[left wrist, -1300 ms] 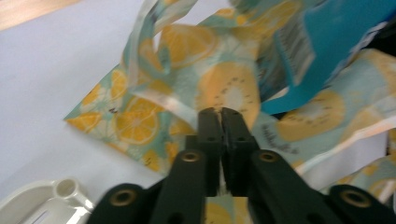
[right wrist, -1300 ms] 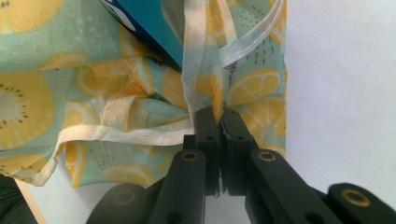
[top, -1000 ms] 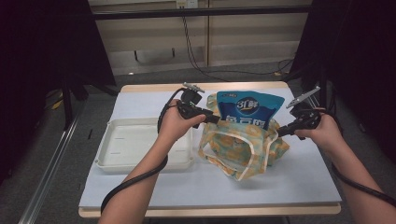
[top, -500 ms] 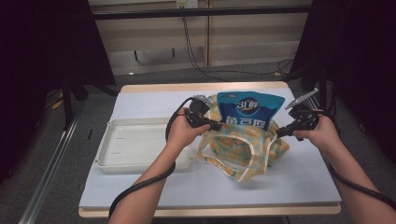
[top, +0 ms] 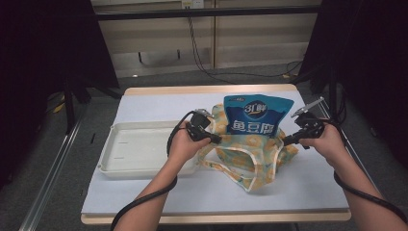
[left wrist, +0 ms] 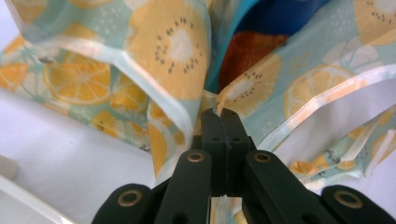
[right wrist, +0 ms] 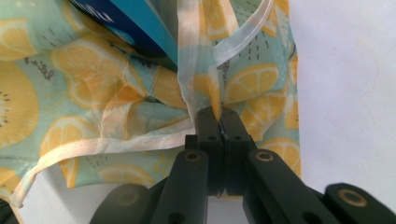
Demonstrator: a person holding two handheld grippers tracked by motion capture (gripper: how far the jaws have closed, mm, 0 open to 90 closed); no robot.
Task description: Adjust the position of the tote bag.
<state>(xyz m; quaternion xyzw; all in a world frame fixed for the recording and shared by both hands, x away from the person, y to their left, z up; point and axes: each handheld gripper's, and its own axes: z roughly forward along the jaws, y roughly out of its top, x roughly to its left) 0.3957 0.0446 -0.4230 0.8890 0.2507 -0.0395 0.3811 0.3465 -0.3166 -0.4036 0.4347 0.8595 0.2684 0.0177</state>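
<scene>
2 hand-held grippers grip opposite sides of a soft fabric bag (top: 250, 154) that sits right of the middle of the desk (top: 144, 202), toward its right edge. The bag is thin, floppy cloth printed with orange and lemon slices on a pale teal ground, with cream-white binding along its rim and looping straps; it sags in loose folds. The left hand-held gripper (top: 215, 139) has its black jaws pressed together on a pinch of the cloth at the bag's left rim, and in the left gripper view (left wrist: 224, 114) the fabric puckers right at the jaw tips. The right hand-held gripper (top: 287, 141) is likewise clamped on the bag's right rim; in the right gripper view (right wrist: 219, 116) a fold of binding runs down between its closed tips. A glossy blue snack pouch (top: 258, 115) with white lettering stands upright in the bag's mouth, its flat top well above the cloth. Just left of the bag, near the desk's left edge, lies a shallow, rectangular cream plastic tray (top: 125, 166) with rounded corners. The desk surface is a smooth, pale sheet with a wooden border.
</scene>
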